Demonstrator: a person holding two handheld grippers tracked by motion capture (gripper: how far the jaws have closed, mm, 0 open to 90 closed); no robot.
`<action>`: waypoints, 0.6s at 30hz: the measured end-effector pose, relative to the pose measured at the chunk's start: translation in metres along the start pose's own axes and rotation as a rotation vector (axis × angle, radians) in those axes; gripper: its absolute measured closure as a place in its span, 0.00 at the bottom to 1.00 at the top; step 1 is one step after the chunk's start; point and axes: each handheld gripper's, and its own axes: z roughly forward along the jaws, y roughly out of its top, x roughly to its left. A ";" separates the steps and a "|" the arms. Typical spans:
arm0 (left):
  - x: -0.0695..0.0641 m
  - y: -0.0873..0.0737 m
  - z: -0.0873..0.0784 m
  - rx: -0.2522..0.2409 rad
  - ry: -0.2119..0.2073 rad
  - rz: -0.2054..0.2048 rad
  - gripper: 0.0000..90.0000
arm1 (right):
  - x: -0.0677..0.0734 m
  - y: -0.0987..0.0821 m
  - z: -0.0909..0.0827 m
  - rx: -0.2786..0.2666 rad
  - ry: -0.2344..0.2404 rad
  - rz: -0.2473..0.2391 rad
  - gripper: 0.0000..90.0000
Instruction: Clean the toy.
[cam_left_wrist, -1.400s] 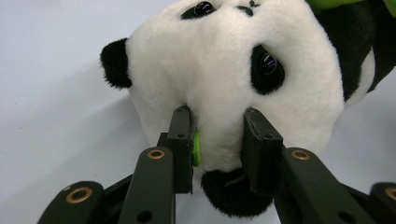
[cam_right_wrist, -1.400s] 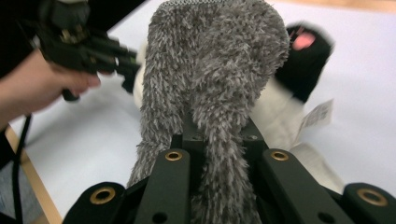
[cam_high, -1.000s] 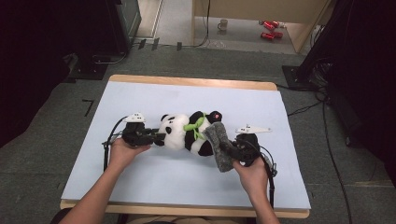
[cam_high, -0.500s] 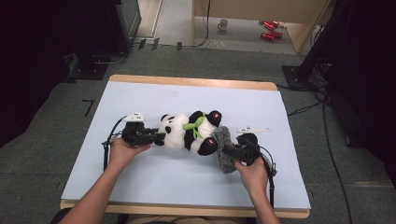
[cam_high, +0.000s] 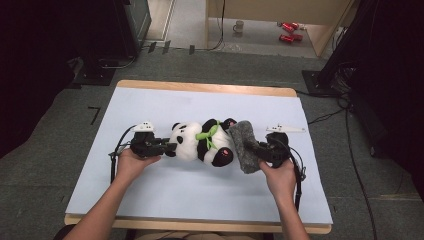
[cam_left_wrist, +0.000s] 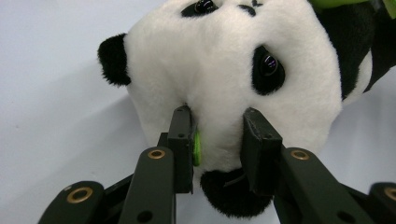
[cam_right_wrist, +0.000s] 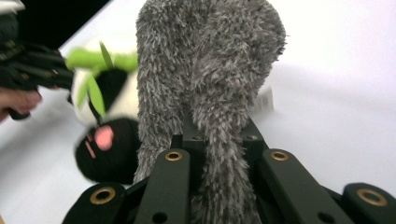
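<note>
Clamped on the white head of a plush panda (cam_left_wrist: 233, 79), the left gripper (cam_left_wrist: 217, 140) presses its two black jaws into the fur just above one black ear, seen close in the left gripper view. From the high view, the left gripper (cam_high: 167, 146) lies level and points toward the table's middle, the left hand (cam_high: 131, 164) wrapped around its body with the forearm angling in from the near edge. The panda (cam_high: 200, 144) lies on its side mid-table on a pale blue mat (cam_high: 165, 195), a green ribbon (cam_high: 206, 135) at its neck. At its feet, the right gripper (cam_high: 256, 150), held in the right hand (cam_high: 280, 176), is closed tight on a grey fuzzy cloth (cam_high: 243, 145), which touches the panda's feet.
</note>
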 end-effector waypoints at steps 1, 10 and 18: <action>-0.001 -0.001 0.000 -0.003 -0.004 -0.011 0.76 | 0.002 0.006 0.003 -0.011 0.015 -0.011 0.88; -0.009 -0.008 -0.002 -0.021 0.016 0.015 0.76 | 0.010 0.032 0.022 -0.011 0.055 -0.057 0.88; -0.012 -0.011 -0.003 -0.017 0.037 0.025 0.75 | 0.038 0.036 0.064 0.087 0.108 -0.123 0.88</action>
